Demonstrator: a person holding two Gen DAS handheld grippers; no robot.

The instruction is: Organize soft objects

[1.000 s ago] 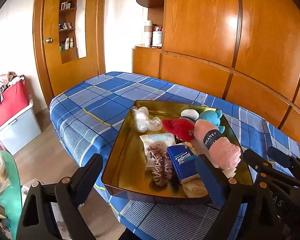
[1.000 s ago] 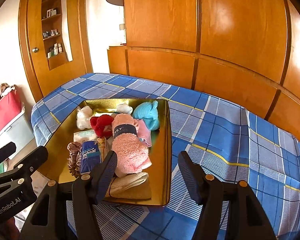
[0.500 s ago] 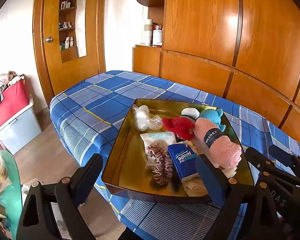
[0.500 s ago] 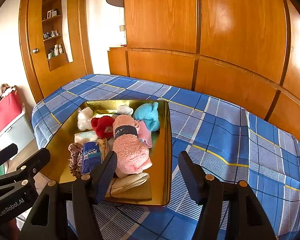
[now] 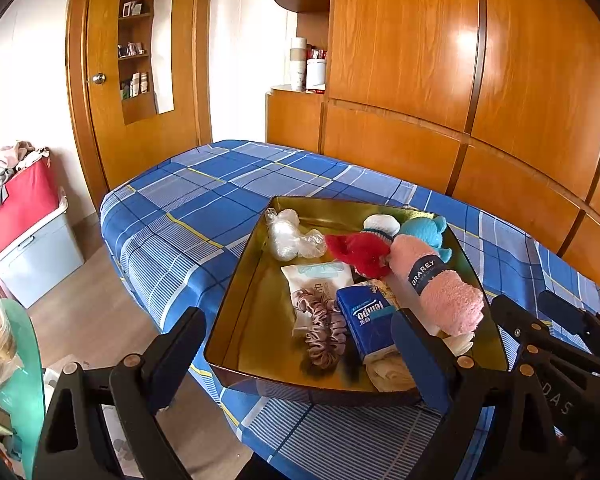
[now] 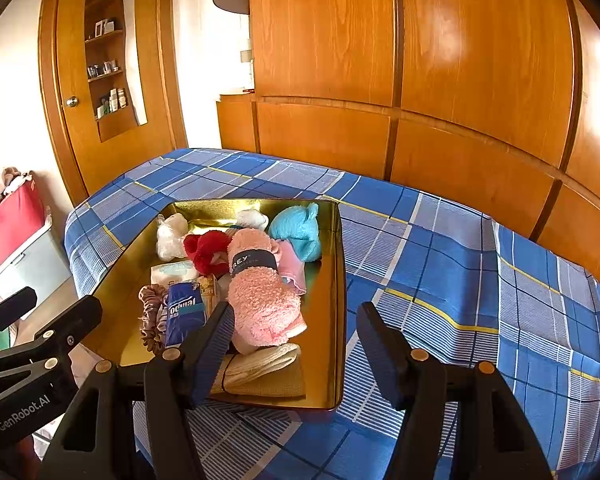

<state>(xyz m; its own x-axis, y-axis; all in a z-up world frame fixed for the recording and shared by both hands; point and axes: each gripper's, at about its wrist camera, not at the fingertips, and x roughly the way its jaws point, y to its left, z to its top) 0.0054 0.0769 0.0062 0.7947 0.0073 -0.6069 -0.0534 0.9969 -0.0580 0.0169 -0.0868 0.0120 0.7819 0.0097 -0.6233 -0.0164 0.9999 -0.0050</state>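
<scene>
Hovering at the near edge of a bed (image 6: 440, 240) dressed in a blue plaid cover, two claws, both spread and pinching nothing.

Left claw (image 5: 300, 354): fingers straddle the near rim of a gold tray (image 5: 252, 312) resting on the bed. Right claw (image 6: 294, 344): its left finger hangs over the tray's near right corner, its right finger over bare cover beyond the tray's side wall.

Tray contents, nearest the claws outward:
- beige folded cloth (image 6: 268, 376) with a cream roll on top, just ahead of the right claw's left finger, partly hidden by it
- blue tissue pack (image 5: 366, 320), directly ahead of the left claw
- mauve scrunchie (image 5: 324, 332), touching the pack's left side
- white wipes packet (image 5: 320, 276), beyond the scrunchie
- pink fluffy roll (image 6: 260, 292) with a dark band, lying over the other goods
- red plush piece (image 5: 360, 250), white knit piece (image 5: 380, 224), turquoise plush piece (image 6: 296, 232), and clear crumpled bag (image 5: 288, 236), along the far end

The tray's left half lies bare.

Beyond the bed: wooden wall panels (image 6: 460, 80), a door (image 5: 112, 80) with a knob. Left of the left claw, on the floor: a pale storage bin (image 5: 36, 256) bearing a red box (image 5: 20, 204) of clothes.
</scene>
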